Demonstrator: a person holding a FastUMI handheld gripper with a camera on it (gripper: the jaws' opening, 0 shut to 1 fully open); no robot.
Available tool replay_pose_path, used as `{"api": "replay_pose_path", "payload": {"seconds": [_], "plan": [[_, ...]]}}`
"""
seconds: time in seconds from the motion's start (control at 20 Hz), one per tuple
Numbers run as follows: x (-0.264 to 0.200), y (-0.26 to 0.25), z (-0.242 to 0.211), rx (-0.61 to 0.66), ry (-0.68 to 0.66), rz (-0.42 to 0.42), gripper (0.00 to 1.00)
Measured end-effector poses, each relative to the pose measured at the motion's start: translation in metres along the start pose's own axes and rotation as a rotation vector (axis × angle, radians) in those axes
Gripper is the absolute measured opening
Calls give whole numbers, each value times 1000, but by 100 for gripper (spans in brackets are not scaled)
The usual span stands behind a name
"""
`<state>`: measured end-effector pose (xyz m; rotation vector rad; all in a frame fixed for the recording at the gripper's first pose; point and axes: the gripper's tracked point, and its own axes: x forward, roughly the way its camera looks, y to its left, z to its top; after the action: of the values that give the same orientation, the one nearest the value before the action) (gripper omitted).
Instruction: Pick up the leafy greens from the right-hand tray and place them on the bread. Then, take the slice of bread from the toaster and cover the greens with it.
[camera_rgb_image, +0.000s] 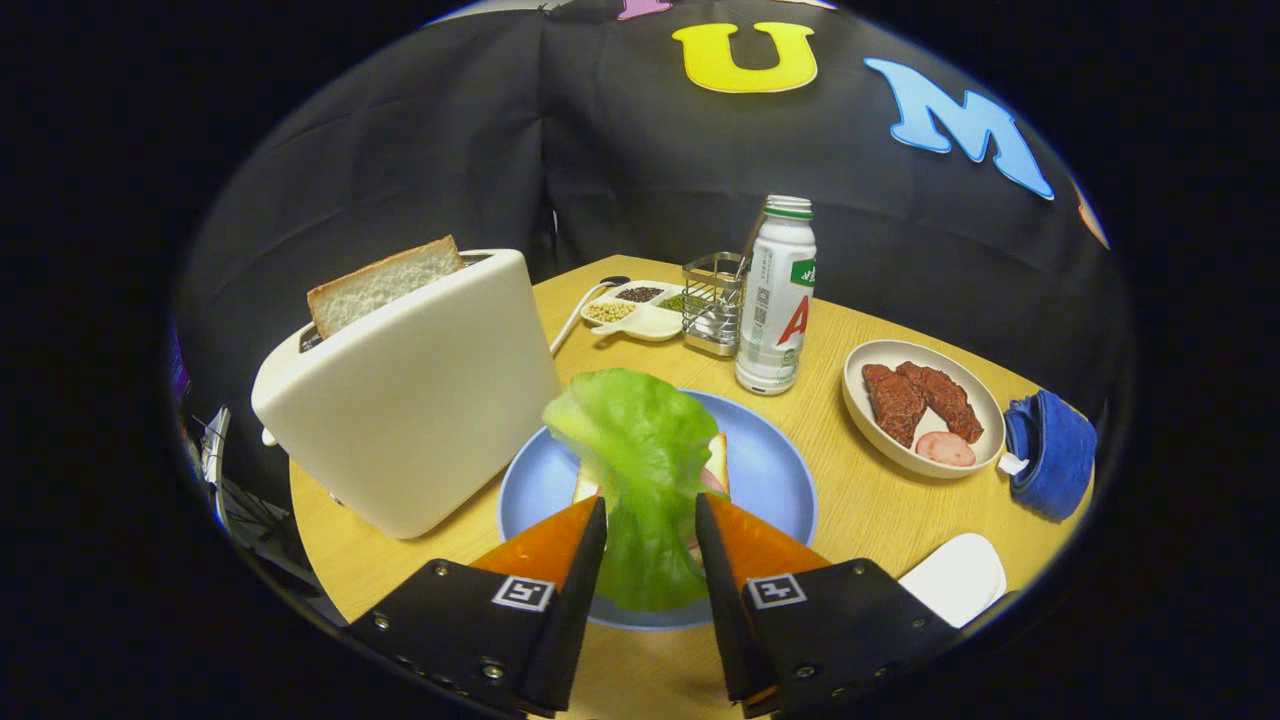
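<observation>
A green lettuce leaf (640, 450) hangs between my fingers, and my gripper (650, 505) is shut on its lower part. The leaf's top flops forward over the blue plate (775, 470) just ahead of the fingers. Edges of the bread slice (718, 452) on that plate peek out either side of the leaf, with a bit of pink meat beside it. The white toaster (420, 400) stands left of the plate, touching its rim or nearly so. A slice of bread (385, 283) sticks up from its slot.
Beyond the plate stand a white bottle (775, 300), a wire rack (712, 305) and a divided dish of beans (640, 320). To the right are a beige dish with meat (990, 405), a blue cloth (1050, 450) and a white tray (955, 575).
</observation>
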<state>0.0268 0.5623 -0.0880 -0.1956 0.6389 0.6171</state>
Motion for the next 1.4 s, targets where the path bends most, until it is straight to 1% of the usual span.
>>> {"api": "replay_pose_path", "payload": {"seconds": [0.05,0.1,0.15,0.25,0.4,0.5,0.55,0.7,0.85,1.05,1.2,1.3,1.4], "plan": [[0,-3,0,-1,-2,-7,59],[-1,-5,1,-8,-7,-10,66],[-2,-7,2,-15,-7,-16,68],[-3,-6,0,-17,-4,-15,68],[1,5,-7,-21,21,24,68],[-1,17,-7,-38,16,52,68],[-4,20,-5,-43,2,53,68],[-17,23,13,-31,-88,24,68],[-39,42,35,-2,-226,10,69],[-66,87,59,-3,-381,36,68],[-84,126,80,-31,-486,29,68],[-86,152,89,-45,-515,24,68],[-79,175,94,-36,-527,9,68]]}}
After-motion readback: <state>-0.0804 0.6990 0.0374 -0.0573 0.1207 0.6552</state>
